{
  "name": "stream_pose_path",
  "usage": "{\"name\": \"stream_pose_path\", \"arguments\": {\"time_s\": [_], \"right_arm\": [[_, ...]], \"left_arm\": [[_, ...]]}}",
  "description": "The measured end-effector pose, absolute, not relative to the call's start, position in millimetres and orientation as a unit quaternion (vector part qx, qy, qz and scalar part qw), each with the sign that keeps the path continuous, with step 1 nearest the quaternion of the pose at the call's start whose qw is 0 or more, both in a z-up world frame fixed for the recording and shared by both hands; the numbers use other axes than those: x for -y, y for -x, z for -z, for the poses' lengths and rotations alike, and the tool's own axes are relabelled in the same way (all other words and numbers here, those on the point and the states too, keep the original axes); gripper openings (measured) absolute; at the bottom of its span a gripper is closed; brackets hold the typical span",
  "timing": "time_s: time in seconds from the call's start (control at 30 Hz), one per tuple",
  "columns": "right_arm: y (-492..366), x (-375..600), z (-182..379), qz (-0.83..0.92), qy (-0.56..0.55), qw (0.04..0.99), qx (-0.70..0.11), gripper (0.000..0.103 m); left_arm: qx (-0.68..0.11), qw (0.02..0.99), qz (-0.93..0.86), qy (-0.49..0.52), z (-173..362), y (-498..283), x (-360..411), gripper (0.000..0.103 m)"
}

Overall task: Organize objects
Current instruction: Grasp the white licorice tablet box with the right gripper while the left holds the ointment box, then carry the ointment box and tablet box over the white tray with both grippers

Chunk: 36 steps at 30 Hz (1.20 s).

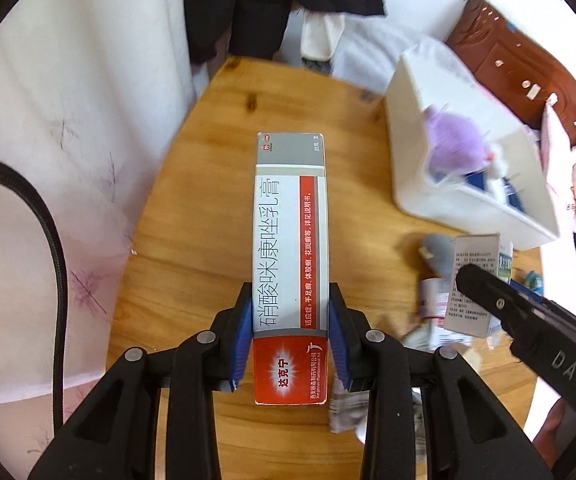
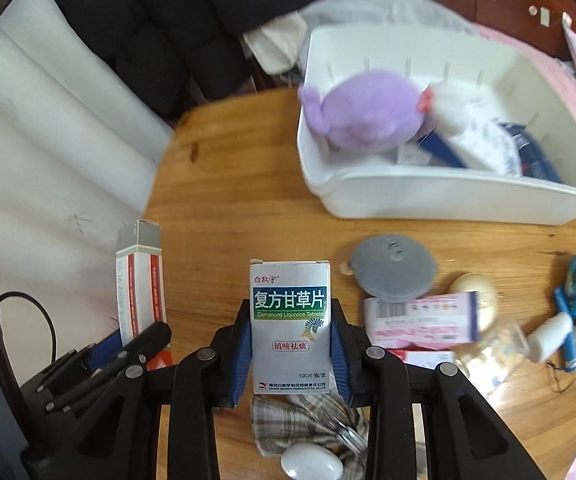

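Above the round wooden table, left fingers clamping cream box, right fingers clamping tablet box, white bin at far edge.

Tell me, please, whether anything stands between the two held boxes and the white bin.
Nothing visible blocks either path. The left gripper holds the long cream box, the right gripper the tablet box, both above the table. The white bin is open-topped, though a purple plush toy fills its near-left part.

Both tools clamped, side by side
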State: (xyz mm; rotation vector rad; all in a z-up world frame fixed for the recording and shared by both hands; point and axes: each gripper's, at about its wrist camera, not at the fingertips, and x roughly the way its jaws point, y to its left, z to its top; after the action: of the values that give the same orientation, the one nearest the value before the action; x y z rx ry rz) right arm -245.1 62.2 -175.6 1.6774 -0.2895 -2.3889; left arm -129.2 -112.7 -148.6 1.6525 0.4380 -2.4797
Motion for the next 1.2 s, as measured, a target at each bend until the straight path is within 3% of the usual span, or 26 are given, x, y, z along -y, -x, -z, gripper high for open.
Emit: {"name": "stream_pose_path", "arguments": {"time_s": [0.5,0.77,1.2], "right_arm": [[213,-120,80,0.870,-0.476,0.096,0.088,0.035],[226,-172,27,0.899,-0.425,0.063,0.086,0.035],[283,-221,-11,0.920,-0.381,0.019,0.087,0.035]], "left_arm": [[-0.119,0.000,0.866,-0.486,50,161,67,0.036],[-0.060,-0.034,0.891,-0.448,-5,212,44,0.037],[0.013,-0.063,0.892,-0.448,-7,307,2,0.037]]}}
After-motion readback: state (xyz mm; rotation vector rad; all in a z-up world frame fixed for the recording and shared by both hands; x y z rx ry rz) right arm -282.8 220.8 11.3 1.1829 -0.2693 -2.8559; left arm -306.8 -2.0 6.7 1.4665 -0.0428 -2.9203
